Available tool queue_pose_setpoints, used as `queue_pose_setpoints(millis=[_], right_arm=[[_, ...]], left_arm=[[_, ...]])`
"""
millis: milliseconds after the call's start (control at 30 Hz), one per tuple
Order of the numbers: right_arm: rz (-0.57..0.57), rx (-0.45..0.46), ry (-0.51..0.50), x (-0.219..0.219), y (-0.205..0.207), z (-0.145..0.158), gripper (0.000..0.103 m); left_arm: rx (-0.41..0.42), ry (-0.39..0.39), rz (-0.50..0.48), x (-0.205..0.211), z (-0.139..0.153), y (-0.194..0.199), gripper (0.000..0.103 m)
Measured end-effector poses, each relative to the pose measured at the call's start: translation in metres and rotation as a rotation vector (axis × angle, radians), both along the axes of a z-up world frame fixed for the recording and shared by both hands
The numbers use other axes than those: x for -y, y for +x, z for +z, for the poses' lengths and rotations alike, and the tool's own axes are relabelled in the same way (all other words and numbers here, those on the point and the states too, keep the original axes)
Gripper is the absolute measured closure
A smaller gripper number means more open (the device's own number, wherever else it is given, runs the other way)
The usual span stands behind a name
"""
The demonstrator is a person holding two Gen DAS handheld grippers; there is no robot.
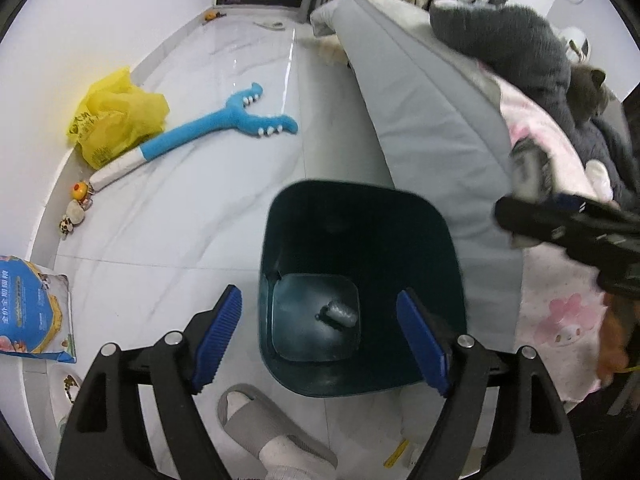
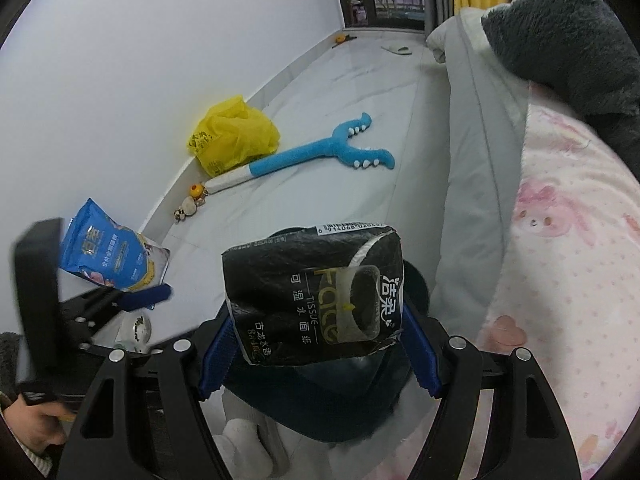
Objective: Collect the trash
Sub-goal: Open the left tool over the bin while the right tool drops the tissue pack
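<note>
A dark teal trash bin (image 1: 400, 240) stands on the floor beside the bed, with a grey crumpled wad (image 1: 340, 314) at its bottom. My left gripper (image 1: 318, 294) hangs open over the bin's mouth, nothing between its blue pads. My right gripper (image 2: 318, 320) is shut on a black tissue pack (image 2: 316, 292) with white and gold print, held above the bin (image 2: 320, 400). In the left wrist view that pack (image 1: 528, 170) shows blurred at the right, over the bed's edge. One blue finger (image 2: 146, 296) of the left gripper shows at the left of the right wrist view.
A yellow plastic bag (image 1: 116, 116), a blue plush toy (image 1: 224, 124) and small toys (image 1: 76, 208) lie by the wall. A blue printed pouch (image 1: 32, 312) stands at the left. The bed (image 1: 432, 112) with a pink blanket borders the bin. A slippered foot (image 1: 264, 428) is near the bin.
</note>
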State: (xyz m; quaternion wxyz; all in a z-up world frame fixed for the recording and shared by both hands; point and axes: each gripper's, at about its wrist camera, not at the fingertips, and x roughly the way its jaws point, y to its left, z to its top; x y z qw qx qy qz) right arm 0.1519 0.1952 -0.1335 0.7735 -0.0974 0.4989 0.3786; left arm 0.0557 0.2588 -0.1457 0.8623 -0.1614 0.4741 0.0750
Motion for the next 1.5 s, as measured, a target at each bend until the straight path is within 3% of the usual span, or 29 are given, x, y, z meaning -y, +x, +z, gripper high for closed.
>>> queue_pose_setpoints(millis=[300, 567, 833, 1000, 1067, 1200, 1500], right_arm=[[-0.007, -0.058, -0.062, -0.016, 0.005, -0.038, 0.028], [0.020, -0.104, -0.131, -0.035, 0.000, -0.073, 0.028], [0.037, -0.116, -0.178, -0.040, -0.002, -0.089, 0.028], [0.052, -0.110, -0.200, -0.040, -0.007, -0.092, 0.026], [0.056, -0.111, -0.197, -0.039, -0.008, -0.090, 0.016], [0.063, -0.099, -0.187, -0.034, -0.011, -0.083, 0.013], [0.114, -0.032, -0.099, -0.018, -0.019, -0.039, 0.013]], left_arm=[[0.103, -0.007, 0.040, -0.019, 0.027, -0.015, 0.029], [0.169, -0.004, 0.017, -0.020, 0.047, -0.023, 0.034], [0.216, 0.006, -0.006, -0.018, 0.063, -0.026, 0.039], [0.249, 0.024, -0.025, -0.012, 0.075, -0.027, 0.039], [0.261, 0.025, -0.030, -0.010, 0.079, -0.026, 0.039], [0.281, 0.025, -0.034, -0.002, 0.089, -0.024, 0.039], [0.351, 0.055, -0.076, 0.026, 0.123, -0.020, 0.038]])
